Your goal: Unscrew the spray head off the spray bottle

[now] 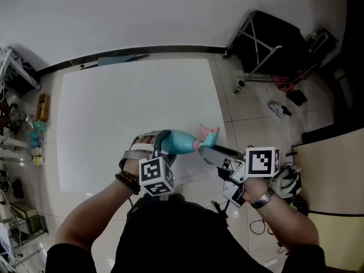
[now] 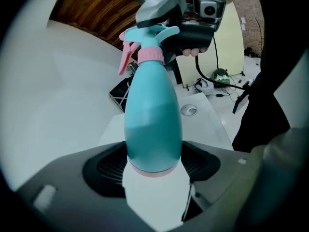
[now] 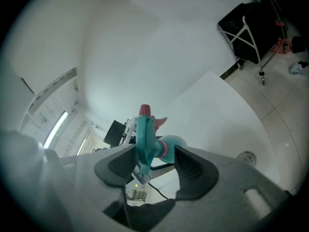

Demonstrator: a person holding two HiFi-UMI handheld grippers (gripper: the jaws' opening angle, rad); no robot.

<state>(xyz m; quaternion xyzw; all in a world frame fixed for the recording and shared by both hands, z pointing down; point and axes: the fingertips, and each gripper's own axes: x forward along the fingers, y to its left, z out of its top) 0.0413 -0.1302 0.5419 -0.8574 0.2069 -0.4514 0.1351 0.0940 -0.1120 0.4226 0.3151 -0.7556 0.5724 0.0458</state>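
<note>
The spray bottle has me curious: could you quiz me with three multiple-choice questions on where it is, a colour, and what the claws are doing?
1. Where is the spray bottle?
A lying on the floor
B held by its base in the left gripper
C standing on a shelf

2. What colour is the collar under the spray head?
A pink
B black
C yellow

3. How do the right gripper's jaws stand?
A shut and empty
B apart, with the spray head between them
C clamped on the bottle's base

Answers:
1 B: the left gripper view shows its pads gripping the base.
2 A: the ring is pink against the teal body.
3 B: the right gripper view shows a gap beside the head.
</note>
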